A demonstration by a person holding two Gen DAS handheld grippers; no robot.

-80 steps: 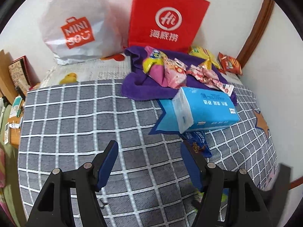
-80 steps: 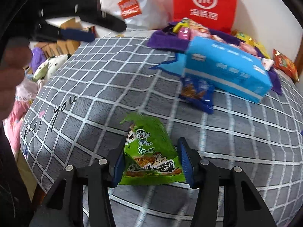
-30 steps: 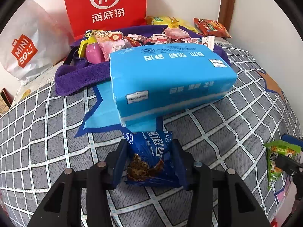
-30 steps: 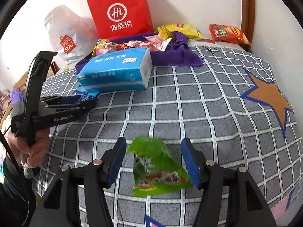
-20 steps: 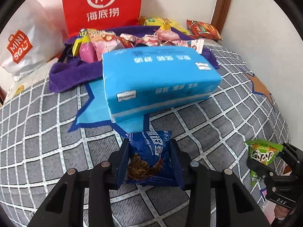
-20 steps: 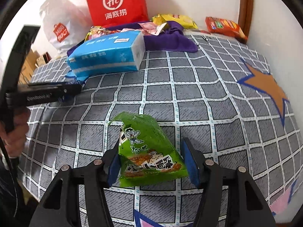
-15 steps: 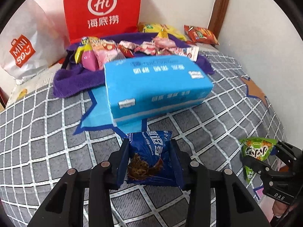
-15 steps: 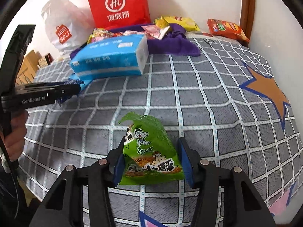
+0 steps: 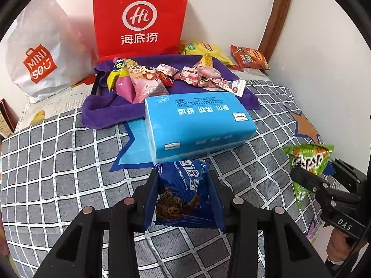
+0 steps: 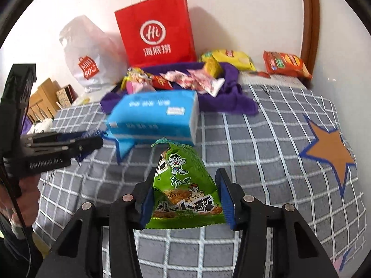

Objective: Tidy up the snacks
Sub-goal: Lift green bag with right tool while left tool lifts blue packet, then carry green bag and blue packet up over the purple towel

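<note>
My left gripper [image 9: 183,197] clamps a blue snack bag [image 9: 183,192] and my right gripper [image 10: 186,199] a green one [image 10: 185,185], both above the checked bedspread [image 9: 58,162], neither yet with the snack pile [image 9: 176,76] on the purple towel [image 9: 104,111].

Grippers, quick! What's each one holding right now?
Left gripper: closed on the blue chocolate chip cookie pack.
Right gripper: closed on the green snack bag.
</note>
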